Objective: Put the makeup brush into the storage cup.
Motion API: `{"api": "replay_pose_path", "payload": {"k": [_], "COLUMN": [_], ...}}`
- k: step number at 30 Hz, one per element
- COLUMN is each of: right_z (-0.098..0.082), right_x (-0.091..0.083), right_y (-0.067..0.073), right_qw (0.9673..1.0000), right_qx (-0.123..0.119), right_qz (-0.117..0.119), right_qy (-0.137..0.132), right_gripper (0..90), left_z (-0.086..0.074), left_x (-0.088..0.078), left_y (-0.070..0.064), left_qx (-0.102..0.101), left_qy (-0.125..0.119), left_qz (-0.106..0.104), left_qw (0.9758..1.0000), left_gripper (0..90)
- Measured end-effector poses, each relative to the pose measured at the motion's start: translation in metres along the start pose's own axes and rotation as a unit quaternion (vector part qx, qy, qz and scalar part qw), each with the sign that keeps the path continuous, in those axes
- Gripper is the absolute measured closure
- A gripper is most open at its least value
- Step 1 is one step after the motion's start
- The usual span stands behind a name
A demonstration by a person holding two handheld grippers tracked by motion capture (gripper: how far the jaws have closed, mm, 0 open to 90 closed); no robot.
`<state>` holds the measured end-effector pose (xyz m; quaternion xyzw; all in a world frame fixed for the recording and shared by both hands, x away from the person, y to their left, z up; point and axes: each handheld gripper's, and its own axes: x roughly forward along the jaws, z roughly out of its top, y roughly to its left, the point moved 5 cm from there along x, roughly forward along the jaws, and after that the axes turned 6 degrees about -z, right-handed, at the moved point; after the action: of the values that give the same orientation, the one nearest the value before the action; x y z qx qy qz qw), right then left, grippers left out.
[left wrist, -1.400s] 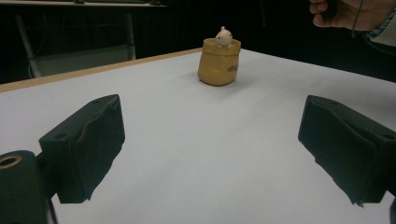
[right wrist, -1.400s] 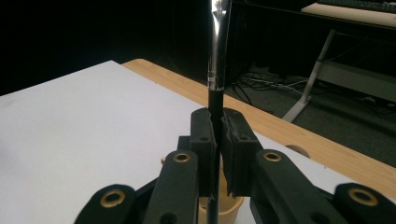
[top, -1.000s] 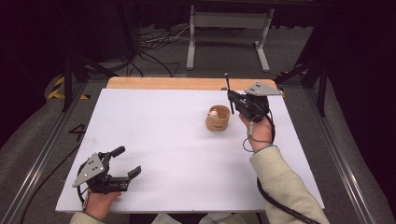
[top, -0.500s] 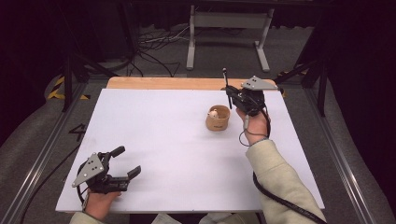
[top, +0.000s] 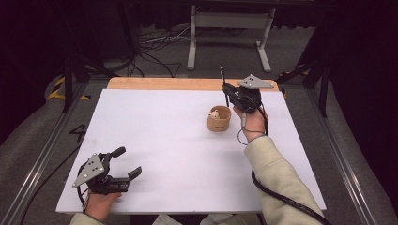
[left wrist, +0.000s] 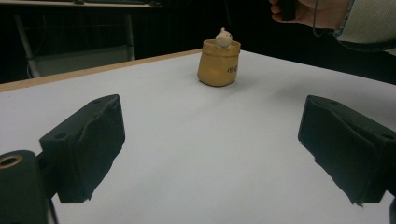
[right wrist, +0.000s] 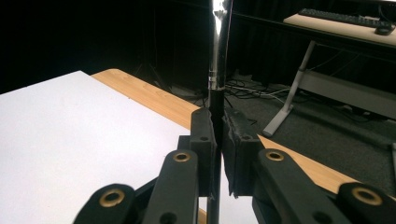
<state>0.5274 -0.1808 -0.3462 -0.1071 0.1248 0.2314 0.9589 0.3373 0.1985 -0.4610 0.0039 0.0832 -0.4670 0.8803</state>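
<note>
Right of centre in the high view, the right gripper (top: 227,91) pinches a thin metal rod (top: 224,84) upright beside the small tan bag (top: 218,118); the left gripper (top: 126,162) rests spread at lower left.

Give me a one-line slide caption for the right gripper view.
Right gripper shut on a thin metal rod held upright over the white table's far edge.

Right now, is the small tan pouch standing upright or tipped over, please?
Upright: the tan pouch stands on its base, mouth up, a small pale figure poking out.
</note>
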Motion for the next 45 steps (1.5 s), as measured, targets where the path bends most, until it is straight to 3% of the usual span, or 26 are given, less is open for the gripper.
{"api": "replay_pose_path", "payload": {"k": [3,20,33,45], "right_z": [-0.001,-0.016,-0.028,-0.044], "right_x": [0.002,0.010,0.014,0.016], "right_y": [0.001,0.002,0.004,0.004], "right_qw": [0.9999,0.9997,0.9990,0.9986], "right_qx": [0.012,0.021,0.043,0.053], "right_qz": [0.001,-0.002,-0.001,0.000], "right_qy": [-0.004,-0.012,-0.011,0.004], "right_gripper": [83.2,83.3,83.3,83.2], "left_z": [0.000,0.000,0.000,0.000], "left_x": [0.000,0.000,0.000,0.000], "left_y": [0.000,0.000,0.000,0.000], "left_qx": [0.000,0.000,0.002,0.001], "left_qy": [0.000,0.000,0.000,0.001], "left_qz": [0.000,0.000,-0.001,-0.001], "left_qw": [1.0000,1.0000,1.0000,1.0000], "left_gripper": [7.9,7.9,7.9,7.9]}}
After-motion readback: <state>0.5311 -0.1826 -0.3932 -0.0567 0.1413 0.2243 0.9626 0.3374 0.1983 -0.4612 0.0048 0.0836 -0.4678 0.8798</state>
